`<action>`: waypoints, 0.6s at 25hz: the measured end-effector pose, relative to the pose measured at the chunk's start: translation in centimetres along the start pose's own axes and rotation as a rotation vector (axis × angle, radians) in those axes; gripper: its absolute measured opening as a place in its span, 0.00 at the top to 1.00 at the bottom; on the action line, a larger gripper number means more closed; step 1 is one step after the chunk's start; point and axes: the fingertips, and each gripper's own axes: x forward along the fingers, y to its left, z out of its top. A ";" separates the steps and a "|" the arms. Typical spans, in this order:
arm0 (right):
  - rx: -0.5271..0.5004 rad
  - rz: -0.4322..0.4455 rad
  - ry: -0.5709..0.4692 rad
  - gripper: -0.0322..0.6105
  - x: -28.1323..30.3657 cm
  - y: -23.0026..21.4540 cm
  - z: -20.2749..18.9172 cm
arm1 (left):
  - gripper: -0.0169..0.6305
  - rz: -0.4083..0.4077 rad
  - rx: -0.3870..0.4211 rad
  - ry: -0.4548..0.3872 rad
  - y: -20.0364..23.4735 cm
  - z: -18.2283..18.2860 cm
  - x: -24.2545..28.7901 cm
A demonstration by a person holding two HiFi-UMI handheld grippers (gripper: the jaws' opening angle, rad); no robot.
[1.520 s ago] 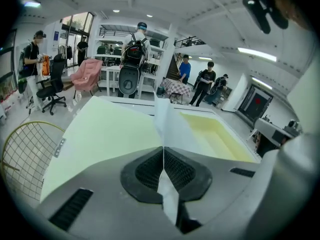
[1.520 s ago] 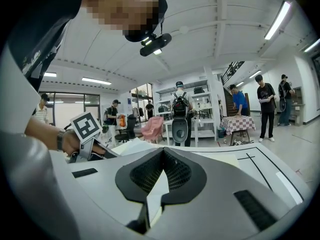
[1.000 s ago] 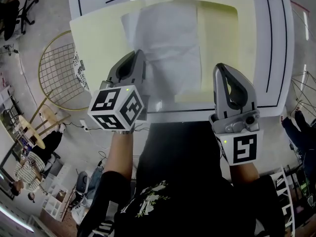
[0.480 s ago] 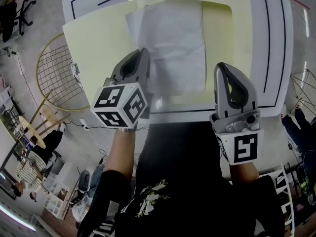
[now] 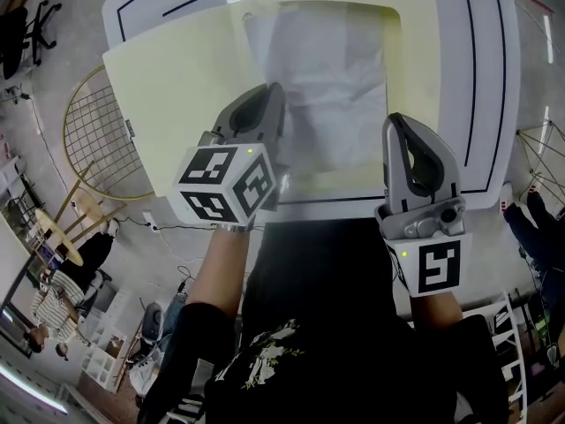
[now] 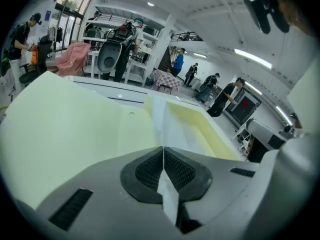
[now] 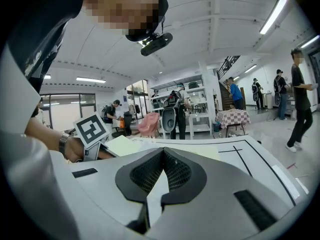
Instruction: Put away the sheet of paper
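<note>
Currently left gripper (image 6: 163, 156) pinches the thin white paper sheet (image 5: 328, 78) by its near-left edge, steering it into the open pale-yellow card folder (image 5: 168, 95); right gripper (image 7: 162, 154) pressed together, empty, spare.

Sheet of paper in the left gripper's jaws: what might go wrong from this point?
1. The left gripper pinches only the near edge of the sheet of paper, so the thin sheet could slip out, crease or tear when pulled.
2. The yellow folder under it seems to overhang the table on the left; a drag could slide it off.
3. The right gripper is shut on nothing, so nothing steadies the folder.
</note>
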 end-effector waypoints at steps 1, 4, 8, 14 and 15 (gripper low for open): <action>-0.001 0.002 -0.001 0.95 0.1 0.0 0.0 | 0.97 -0.008 0.001 0.003 -0.2 0.0 0.3; -0.002 0.002 -0.002 0.95 0.4 -0.3 0.2 | 0.97 -0.041 0.008 -0.003 -1.0 0.2 0.9; 0.002 0.002 0.002 0.95 0.0 -1.0 -0.1 | 0.97 -0.083 0.030 -0.009 -2.9 0.3 1.7; 0.013 0.001 -0.002 0.95 0.0 -1.6 0.0 | 0.82 -0.091 0.084 0.007 -4.2 -0.1 2.7; 0.011 0.004 -0.002 0.95 -0.1 -1.7 0.0 | 0.81 -0.089 0.092 0.007 -4.3 -0.1 2.7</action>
